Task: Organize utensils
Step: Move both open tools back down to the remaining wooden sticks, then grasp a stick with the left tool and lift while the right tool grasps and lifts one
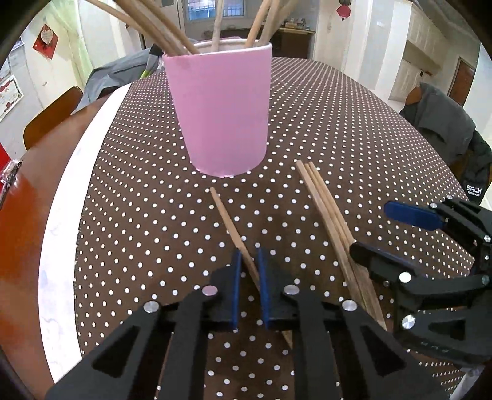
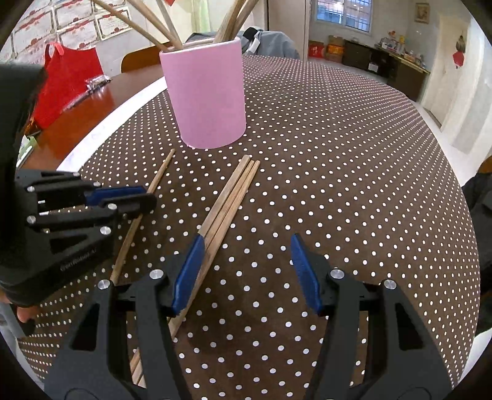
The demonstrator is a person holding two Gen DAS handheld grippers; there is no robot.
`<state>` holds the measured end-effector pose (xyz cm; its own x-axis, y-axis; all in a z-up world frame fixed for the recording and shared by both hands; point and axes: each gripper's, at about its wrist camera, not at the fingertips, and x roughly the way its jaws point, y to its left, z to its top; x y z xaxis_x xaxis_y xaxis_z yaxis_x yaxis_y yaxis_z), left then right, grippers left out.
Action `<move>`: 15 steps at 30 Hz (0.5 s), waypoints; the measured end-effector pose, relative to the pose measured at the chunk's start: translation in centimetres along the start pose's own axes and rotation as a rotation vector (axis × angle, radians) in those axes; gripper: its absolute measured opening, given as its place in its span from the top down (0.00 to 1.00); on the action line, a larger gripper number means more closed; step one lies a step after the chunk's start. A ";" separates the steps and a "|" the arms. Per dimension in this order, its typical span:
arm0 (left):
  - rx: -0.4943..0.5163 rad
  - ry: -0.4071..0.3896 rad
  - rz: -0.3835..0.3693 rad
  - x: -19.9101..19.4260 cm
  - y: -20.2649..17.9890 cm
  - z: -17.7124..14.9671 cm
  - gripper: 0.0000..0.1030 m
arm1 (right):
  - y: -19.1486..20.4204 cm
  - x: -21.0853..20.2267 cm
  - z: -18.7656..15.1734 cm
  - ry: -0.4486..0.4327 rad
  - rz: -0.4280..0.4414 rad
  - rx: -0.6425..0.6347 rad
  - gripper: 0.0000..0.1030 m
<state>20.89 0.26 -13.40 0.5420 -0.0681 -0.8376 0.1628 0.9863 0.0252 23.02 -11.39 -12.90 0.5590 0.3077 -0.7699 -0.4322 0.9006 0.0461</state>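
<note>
Chopsticks: a single chopstick lies on the dotted counter in front of the pink cup, left gripper jaws clenched on its near part. Three more chopsticks lie bundled just beside it, toward the counter's middle. Right gripper jaws released, left pad beside the bundle, nothing held. Cup holds several upright sticks.

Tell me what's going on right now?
Left tongs shut on single chopstick. Right tongs open beside chopstick bundle. Pink cup ahead, nothing blocking.
</note>
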 end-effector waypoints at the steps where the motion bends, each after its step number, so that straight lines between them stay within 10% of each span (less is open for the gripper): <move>1: 0.001 -0.001 0.000 0.0 0.0 -0.1 0.89 | 0.0 0.0 0.0 0.001 -0.001 -0.001 0.44; 15: -0.019 0.016 0.013 0.4 0.1 0.3 0.89 | 0.3 0.0 0.6 0.066 -0.041 -0.051 0.44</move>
<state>21.38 0.29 -13.53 0.5310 -0.0534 -0.8457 0.1402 0.9898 0.0255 23.35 -10.88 -12.51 0.5297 0.2488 -0.8109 -0.4462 0.8948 -0.0169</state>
